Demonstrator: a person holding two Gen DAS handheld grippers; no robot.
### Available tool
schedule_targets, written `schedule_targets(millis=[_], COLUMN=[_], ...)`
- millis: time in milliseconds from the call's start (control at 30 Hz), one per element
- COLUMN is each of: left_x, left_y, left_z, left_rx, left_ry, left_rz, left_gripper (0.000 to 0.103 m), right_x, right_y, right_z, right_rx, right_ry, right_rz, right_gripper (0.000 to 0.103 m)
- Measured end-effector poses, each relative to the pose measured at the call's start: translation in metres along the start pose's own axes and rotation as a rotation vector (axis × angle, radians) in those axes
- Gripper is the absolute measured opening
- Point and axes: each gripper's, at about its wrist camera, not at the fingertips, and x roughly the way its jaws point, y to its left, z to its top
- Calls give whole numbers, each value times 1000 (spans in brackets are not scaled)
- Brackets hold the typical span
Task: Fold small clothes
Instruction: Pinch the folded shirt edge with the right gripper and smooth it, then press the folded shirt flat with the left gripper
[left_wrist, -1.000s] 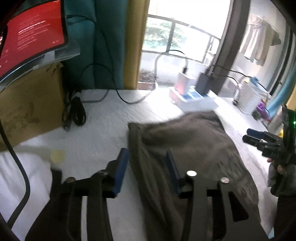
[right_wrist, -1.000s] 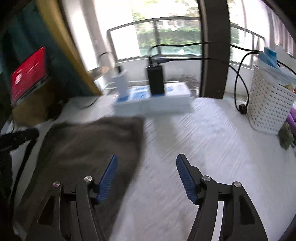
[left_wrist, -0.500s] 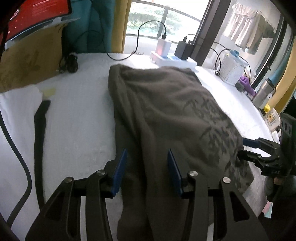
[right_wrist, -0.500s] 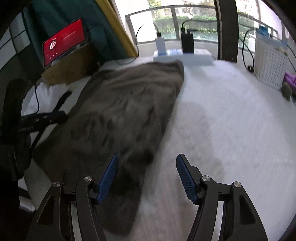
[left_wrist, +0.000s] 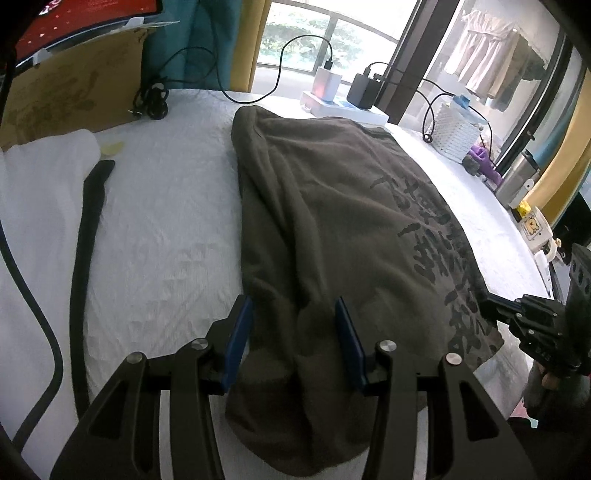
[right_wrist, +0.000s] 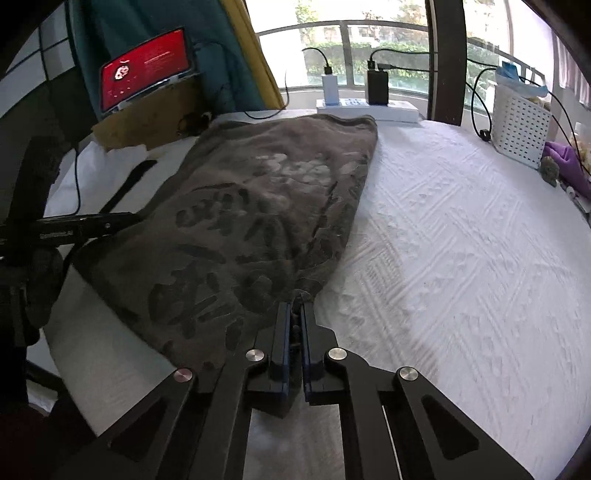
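A dark olive T-shirt (left_wrist: 343, 229) with a dark printed design lies lengthwise on the white bedspread (left_wrist: 166, 229). It also shows in the right wrist view (right_wrist: 258, 206). My left gripper (left_wrist: 293, 310) is open, its blue pads straddling a bunched fold at the shirt's near left corner. My right gripper (right_wrist: 295, 314) is shut on the shirt's near right corner, and it shows in the left wrist view (left_wrist: 495, 310) at the shirt's edge. The left gripper shows at the left of the right wrist view (right_wrist: 127, 221).
A white cloth (left_wrist: 40, 192), a black strap (left_wrist: 86, 236) and a black cable (left_wrist: 40, 314) lie at the left. A cardboard box (left_wrist: 70, 88) with a red screen (right_wrist: 146, 68) stands behind. Chargers (right_wrist: 376, 86) sit on a white box, a white basket (right_wrist: 522, 127) at the right. A mug (left_wrist: 535, 227) stands at the bed's edge.
Both grippers pulled back to the shirt's near end. The right gripper, open before, has closed on the shirt's near right corner. The left gripper stays open over the near left fold.
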Motion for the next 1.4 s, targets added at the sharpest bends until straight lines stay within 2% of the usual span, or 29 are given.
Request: schedule_targets(millis=[67, 133, 333, 500, 533, 600, 633, 667, 1033, 1400], left_x=[-1, 0, -1, -2, -2, -4, -4, -4, 19, 46], left_y=[1, 4, 5, 4, 5, 7, 7, 7, -1, 5], left_z=[-3, -6, -10, -9, -8, -3, 0, 3, 48, 83], left_rx=[6, 13, 46, 60, 55, 40, 35, 30, 22, 28], left_ry=[5, 11, 12, 29, 33, 25, 20, 13, -12, 12], left_rz=[1, 6, 10, 18, 18, 19, 19, 18, 26, 45], left_gripper=[48, 54, 54, 54, 54, 54, 54, 54, 69, 70], right_x=[3, 3, 1, 0, -1, -2, -3, -4, 16, 49], right_y=[3, 5, 7, -2, -4, -9, -12, -16, -52, -74], right_z=[-3, -6, -8, -2, 0, 3, 5, 7, 44, 92], right_rx=[3, 5, -11, 25, 22, 28, 35, 43, 68, 55], right_ry=[11, 6, 19, 41, 40, 38, 34, 23, 18, 5], right_rz=[-4, -19, -49, -32, -45, -57, -55, -52, -40, -17], right_gripper=[5, 5, 5, 9, 14, 37, 68, 84, 84, 84])
